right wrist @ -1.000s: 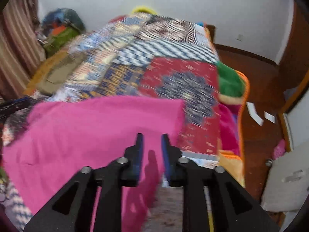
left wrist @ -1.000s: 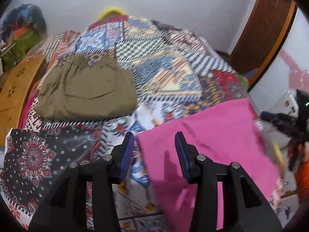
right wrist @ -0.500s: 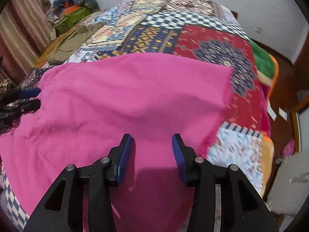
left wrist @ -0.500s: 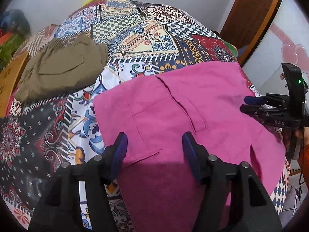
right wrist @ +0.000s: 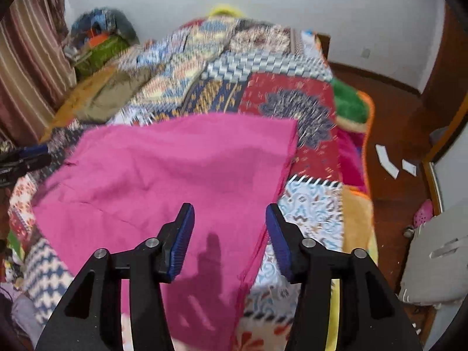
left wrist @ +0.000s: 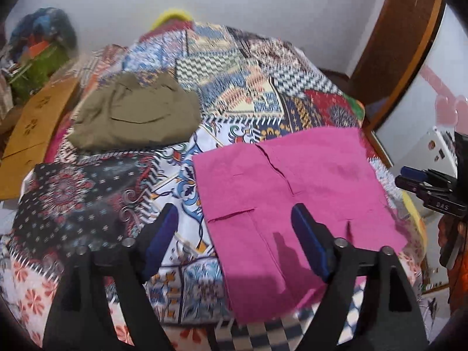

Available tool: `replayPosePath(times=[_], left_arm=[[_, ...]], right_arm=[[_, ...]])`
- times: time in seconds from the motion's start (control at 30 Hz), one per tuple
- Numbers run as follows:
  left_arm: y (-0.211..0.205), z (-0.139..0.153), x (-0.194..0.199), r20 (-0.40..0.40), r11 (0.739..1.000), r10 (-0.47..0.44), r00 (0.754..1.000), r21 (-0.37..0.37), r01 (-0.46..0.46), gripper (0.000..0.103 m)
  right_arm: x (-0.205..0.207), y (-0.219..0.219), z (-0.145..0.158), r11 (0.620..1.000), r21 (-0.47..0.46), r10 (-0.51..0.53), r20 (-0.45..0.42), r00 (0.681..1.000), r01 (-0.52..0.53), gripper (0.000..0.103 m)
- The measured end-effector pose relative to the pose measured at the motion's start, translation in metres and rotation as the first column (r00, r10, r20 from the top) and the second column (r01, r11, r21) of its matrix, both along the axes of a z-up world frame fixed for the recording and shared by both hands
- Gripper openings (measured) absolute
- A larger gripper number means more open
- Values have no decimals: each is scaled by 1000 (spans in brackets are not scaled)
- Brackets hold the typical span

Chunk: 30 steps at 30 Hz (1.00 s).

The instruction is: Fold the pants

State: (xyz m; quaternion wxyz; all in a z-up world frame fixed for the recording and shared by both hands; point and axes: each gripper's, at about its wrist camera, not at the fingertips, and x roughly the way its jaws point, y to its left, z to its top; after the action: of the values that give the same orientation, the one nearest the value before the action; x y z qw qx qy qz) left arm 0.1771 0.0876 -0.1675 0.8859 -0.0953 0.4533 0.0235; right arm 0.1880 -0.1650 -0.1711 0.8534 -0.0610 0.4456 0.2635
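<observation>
Lying flat on the near part of the bed, the pink pants (left wrist: 292,187) are spread over the patchwork quilt (left wrist: 242,87) with their near edge hanging off the bed's front. The left wrist view shows detail that the right one does not: a seam running down the middle of the cloth and a pocket slit on the near left side. From the right wrist view the same pants (right wrist: 181,169) read as a plain pink sheet with soft wrinkles, its far right corner square on the red patch of the quilt (right wrist: 292,99).

The left claw (left wrist: 234,239) hovers above the pants' near left edge, its 2 blue-padded fingers spread wide and holding nothing. The right claw (right wrist: 229,239) is likewise spread wide and empty, over the near right edge of the pink cloth. Each camera catches the other tool at its margin: the right claw (left wrist: 409,180) shows at the right edge of the left view, the left claw (right wrist: 32,155) at the left edge of the right view.

Farther back on the left of the bed rest olive pants (left wrist: 134,120), folded into a compact block, well apart from the pink pair; the right view shows them (right wrist: 117,93) only as a blurred olive shape. A bundle of bags (right wrist: 99,46) sits at the far left corner by a striped curtain (right wrist: 26,58), which only the right view shows. That view alone also takes in the wooden floor (right wrist: 395,111) with 2 white scraps (right wrist: 386,161) on it.
</observation>
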Motion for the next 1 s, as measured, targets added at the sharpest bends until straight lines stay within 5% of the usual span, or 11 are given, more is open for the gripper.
replayPosePath(times=[0.33, 0.67, 1.0], left_arm=[[-16, 22, -53, 28, 995, 21, 999, -99, -18, 90], [-39, -11, -80, -55, 981, -28, 998, -195, 17, 90], [-41, -45, -72, -95, 925, -42, 995, -379, 3, 95]], right_arm=[[-46, 4, 39, 999, 43, 22, 131, 991, -28, 56], [-76, 18, 32, 997, 22, 66, 127, 990, -69, 56], [-81, 39, 17, 994, 24, 104, 92, 990, -107, 57]])
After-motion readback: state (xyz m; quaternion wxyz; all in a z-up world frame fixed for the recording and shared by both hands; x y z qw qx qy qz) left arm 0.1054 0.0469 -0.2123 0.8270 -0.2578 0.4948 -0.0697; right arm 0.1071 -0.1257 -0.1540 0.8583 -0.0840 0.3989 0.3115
